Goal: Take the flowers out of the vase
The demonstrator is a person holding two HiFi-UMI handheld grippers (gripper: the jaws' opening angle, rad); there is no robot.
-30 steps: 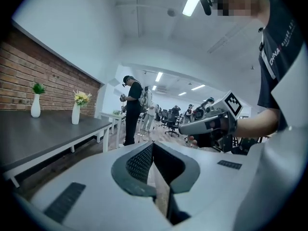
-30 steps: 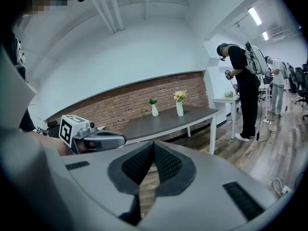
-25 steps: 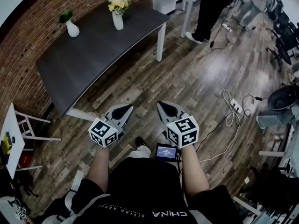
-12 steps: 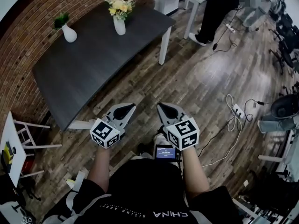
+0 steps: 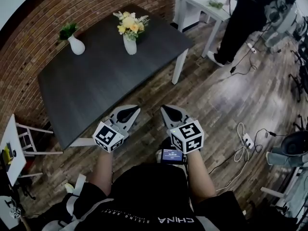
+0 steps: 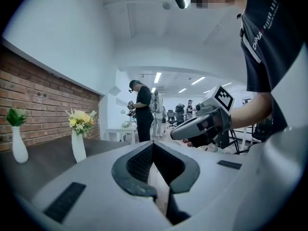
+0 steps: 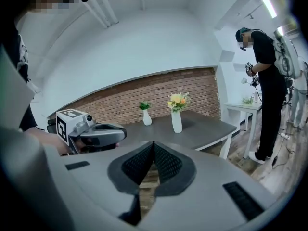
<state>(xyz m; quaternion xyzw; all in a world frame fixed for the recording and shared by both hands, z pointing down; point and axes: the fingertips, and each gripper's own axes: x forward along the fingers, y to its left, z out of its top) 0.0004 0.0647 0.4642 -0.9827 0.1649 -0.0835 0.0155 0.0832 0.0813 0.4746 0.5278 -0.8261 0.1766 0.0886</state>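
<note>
Nearer to the table (image 5: 110, 90) both grippers had been carried than a second before, and its near edge was now seen just ahead of them in the head view. Nothing of the task had yet been done: the flowers (image 5: 131, 23) were seated in the vase (image 5: 130, 46), which was stood upright toward the table's far right corner, well apart from both grippers. The reach, the grasp on the stems and the lift out were all judged to remain. The left gripper (image 5: 131, 110) and the right gripper (image 5: 168, 110) were held side by side short of the table, each with its jaws pressed together on nothing. Only in the head view was the whole tabletop laid out, with a second vase (image 5: 77, 46) by its far left edge. Only in the gripper views were the met jaws shown plainly, and the flowers seen side-on, spread above the vase's neck.
</note>
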